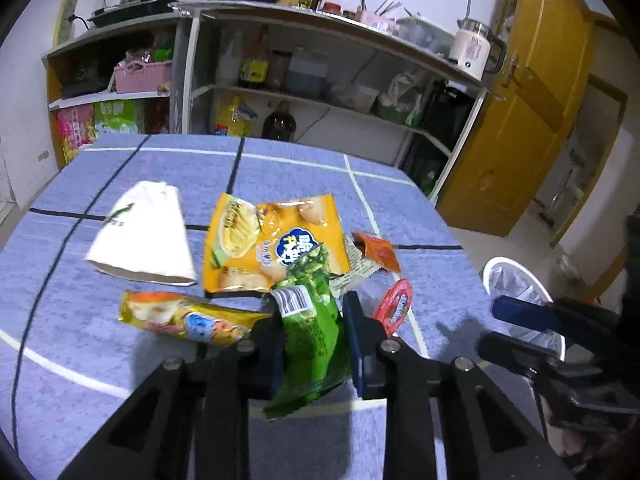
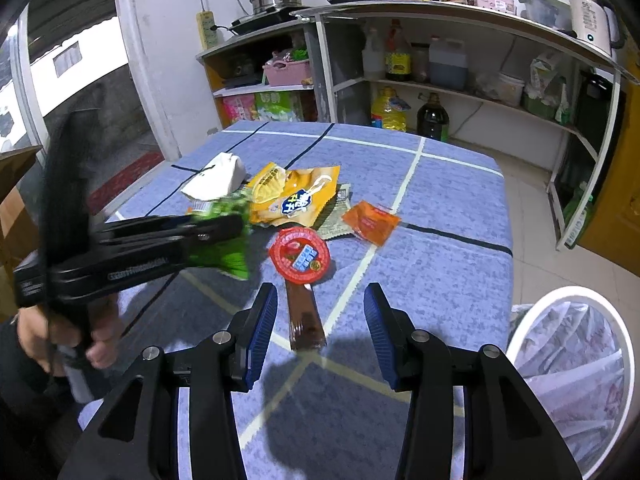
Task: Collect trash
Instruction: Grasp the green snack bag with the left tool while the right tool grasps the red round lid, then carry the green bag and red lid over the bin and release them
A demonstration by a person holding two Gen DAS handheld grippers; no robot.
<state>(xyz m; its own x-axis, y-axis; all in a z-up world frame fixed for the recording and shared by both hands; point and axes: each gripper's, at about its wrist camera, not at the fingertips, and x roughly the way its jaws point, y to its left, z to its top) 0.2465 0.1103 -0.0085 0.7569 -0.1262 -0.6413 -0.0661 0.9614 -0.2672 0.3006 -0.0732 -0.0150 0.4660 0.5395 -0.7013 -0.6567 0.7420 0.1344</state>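
Between my left tongs (image 1: pixel 316 336) I have the green wrapper (image 1: pixel 314 332) pinched, lifted off the surface (image 2: pixel 440 260); my right tongs (image 2: pixel 320 332) hang spread over the brown sachet (image 2: pixel 305 316). Bin (image 2: pixel 576 360) at right — contents unclear. Left lying: one red lid (image 2: pixel 300 254), one orange packet (image 2: pixel 370 220), two yellow bags (image 1: pixel 264 236), one white cup (image 1: pixel 148 236), one paper scrap — seven.

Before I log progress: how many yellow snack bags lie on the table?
2: one large at the table's middle, one long nearer, left of the green wrapper. More may be hidden.
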